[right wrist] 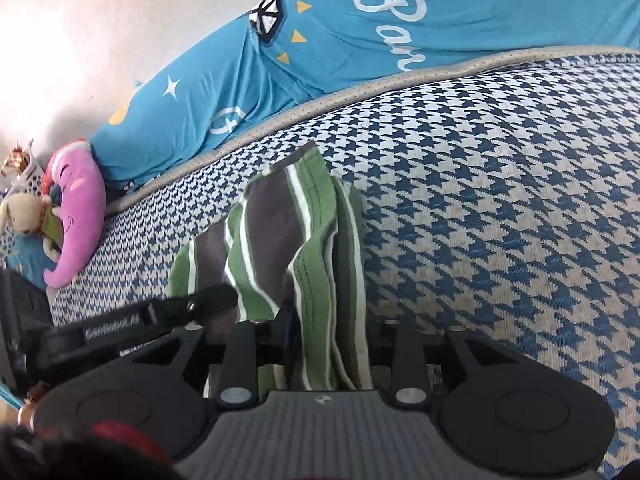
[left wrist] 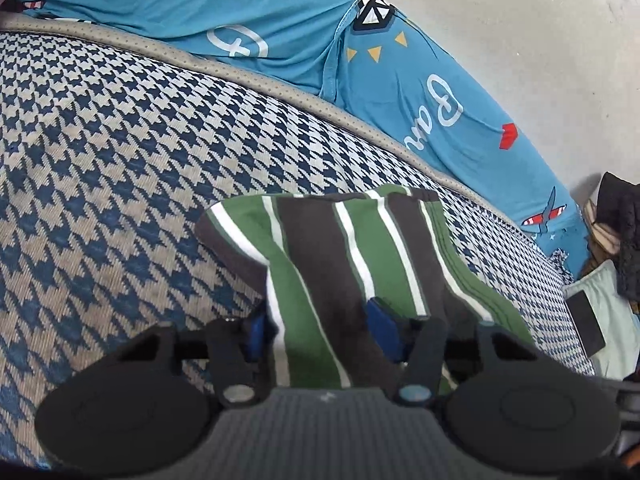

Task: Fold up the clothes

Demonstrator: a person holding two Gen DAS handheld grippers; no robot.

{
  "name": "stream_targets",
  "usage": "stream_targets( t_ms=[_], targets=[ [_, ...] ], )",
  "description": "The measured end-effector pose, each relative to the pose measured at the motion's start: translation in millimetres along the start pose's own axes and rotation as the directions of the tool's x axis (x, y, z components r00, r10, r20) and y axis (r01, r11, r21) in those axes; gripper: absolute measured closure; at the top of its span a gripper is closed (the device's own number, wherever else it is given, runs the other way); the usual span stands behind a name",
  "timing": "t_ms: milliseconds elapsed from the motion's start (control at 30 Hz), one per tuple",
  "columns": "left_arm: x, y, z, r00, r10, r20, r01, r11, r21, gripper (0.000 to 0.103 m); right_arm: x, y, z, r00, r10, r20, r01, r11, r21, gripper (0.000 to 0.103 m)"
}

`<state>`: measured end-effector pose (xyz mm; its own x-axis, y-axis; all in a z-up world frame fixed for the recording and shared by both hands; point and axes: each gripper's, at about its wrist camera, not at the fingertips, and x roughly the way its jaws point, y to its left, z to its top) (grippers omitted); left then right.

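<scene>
Two grippers share one green, grey and white striped garment (left wrist: 340, 256), which lies partly bunched on a blue-and-white houndstooth mat (left wrist: 100, 168). In the left wrist view the left gripper (left wrist: 320, 330) has the cloth running between its blue-padded fingers (left wrist: 384, 330); the jaws stand somewhat apart with fabric filling the gap, and the left pad is mostly hidden behind the cloth, so whether they truly pinch it cannot be told. The garment's near end disappears under the gripper body.

In the right wrist view the right gripper (right wrist: 324, 328) has a folded, stitched edge of the garment draped down between its fingers; both fingertips are covered by fabric, so how the jaws stand cannot be made out. The other gripper's black finger reaches in from the left and touches the garment's lower left corner.

Beyond the mat's grey perforated border (right wrist: 360, 88) lies a blue printed sheet (right wrist: 360, 44) with white lettering cut off by the frame. Plush toys, one pink (right wrist: 80, 208), sit at the far left edge, distorted and small.
</scene>
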<state>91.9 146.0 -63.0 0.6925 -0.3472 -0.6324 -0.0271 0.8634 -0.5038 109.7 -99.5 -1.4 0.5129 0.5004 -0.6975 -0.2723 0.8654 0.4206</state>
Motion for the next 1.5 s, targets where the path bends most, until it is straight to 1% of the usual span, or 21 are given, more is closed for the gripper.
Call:
stream_targets(
  t_ms=[33, 100, 167, 267, 300, 333, 367, 400, 433, 467, 533, 567, 633, 733, 867, 1033, 1267, 1500],
  targets=[
    [0.3, -0.7, -0.2, 1.0, 0.0, -0.001, 0.0, 1.0, 0.005, 0.053, 1.6, -1.5, 1.1, 1.0, 0.006, 0.0, -0.006, 1.0, 0.008, 0.068],
    [0.9, -2.0, -0.5, 1.0, -0.001, -0.002, 0.001, 1.0, 0.015, 0.05, 6.5, -4.0, 3.3, 1.0, 0.017, -0.005, -0.017, 1.0, 0.019, 0.063],
    [1.6, -3.3, -0.8, 1.0, -0.002, -0.003, 0.002, 1.0, 0.025, 0.038, 12.6, -3.8, 4.4, 1.0, 0.01, -0.007, -0.01, 1.0, 0.017, 0.062],
    [2.5, -5.3, -1.3, 1.0, -0.003, -0.006, 0.003, 0.999, 0.04, 0.037, 20.7, -1.4, 4.9, 1.0, -0.002, -0.003, 0.002, 1.0, 0.011, 0.06],
    [2.8, -5.9, -1.5, 1.0, -0.003, -0.006, 0.003, 0.999, 0.045, 0.037, 22.6, 0.1, 4.8, 1.0, -0.002, 0.001, 0.002, 1.0, 0.009, 0.062],
    [2.8, -6.7, -1.9, 1.0, -0.003, -0.004, 0.003, 0.999, 0.052, 0.046, 23.5, 2.8, 4.7, 1.0, -0.007, 0.006, 0.007, 1.0, -0.001, 0.07],
    [2.1, -7.7, -2.6, 1.0, -0.003, 0.002, 0.003, 0.998, 0.062, 0.056, 23.6, 6.3, 4.3, 1.0, -0.008, 0.012, 0.008, 1.0, -0.018, 0.074],
    [1.5, -8.6, -3.3, 1.0, -0.003, 0.009, 0.003, 0.997, 0.071, 0.06, 23.2, 9.9, 3.8, 1.0, -0.009, 0.019, 0.01, 0.999, -0.034, 0.078],
    [0.9, -9.6, -4.1, 1.0, -0.003, 0.015, 0.002, 0.997, 0.081, 0.07, 21.6, 14.0, 3.0, 1.0, -0.011, 0.029, 0.012, 0.998, -0.054, 0.079],
    [0.2, -10.5, -4.8, 1.0, -0.004, 0.022, 0.002, 0.996, 0.09, 0.075, 19.8, 18.0, 2.6, 0.999, -0.012, 0.04, 0.015, 0.997, -0.074, 0.08],
    [-1.7, -13.6, -6.3, 0.999, 0.003, 0.037, -0.007, 0.993, 0.117, 0.078, 13.9, 23.8, 2.2, 0.998, -0.007, 0.065, 0.013, 0.995, -0.101, 0.081],
    [-3.8, -17.4, -7.0, 0.998, 0.019, 0.051, -0.027, 0.989, 0.147, 0.079, 10.4, 26.9, 2.2, 0.997, 0.005, 0.08, 0.004, 0.994, -0.111, 0.081],
    [-8.3, -24.7, -8.3, 0.995, 0.051, 0.081, -0.066, 0.977, 0.201, 0.08, 5.8, 34.7, 3.4, 0.994, 0.029, 0.107, -0.014, 0.99, -0.14, 0.082],
    [-17.2, -32.5, -8.2, 0.989, 0.085, 0.125, -0.114, 0.963, 0.246, 0.08, 0.7, 47.3, 3.1, 0.989, 0.047, 0.141, -0.02, 0.982, -0.188, 0.082],
    [-32.0, -38.0, -6.3, 0.977, 0.115, 0.18, -0.164, 0.945, 0.282, 0.08, -1.3, 59.4, 3.6, 0.984, 0.078, 0.157, -0.045, 0.979, -0.2, 0.082],
    [-52.5, -33.4, -2.0, 0.963, 0.154, 0.223, -0.213, 0.938, 0.273, 0.08, 1.6, 81.9, 0.7, 0.978, 0.127, 0.164, -0.089, 0.971, -0.221, 0.082],
    [-90.8, -13.4, -2.1, 0.929, 0.236, 0.285, -0.31, 0.917, 0.25, 0.08, 14.5, 123.7, -7.7, 0.967, 0.21, 0.146, -0.17, 0.954, -0.247, 0.082],
    [-129.7, 18.6, -1.1, 0.892, 0.323, 0.316, -0.389, 0.905, 0.174, 0.08, 30.2, 170.0, -19.0, 0.951, 0.29, 0.106, -0.252, 0.927, -0.276, 0.082]
  ],
)
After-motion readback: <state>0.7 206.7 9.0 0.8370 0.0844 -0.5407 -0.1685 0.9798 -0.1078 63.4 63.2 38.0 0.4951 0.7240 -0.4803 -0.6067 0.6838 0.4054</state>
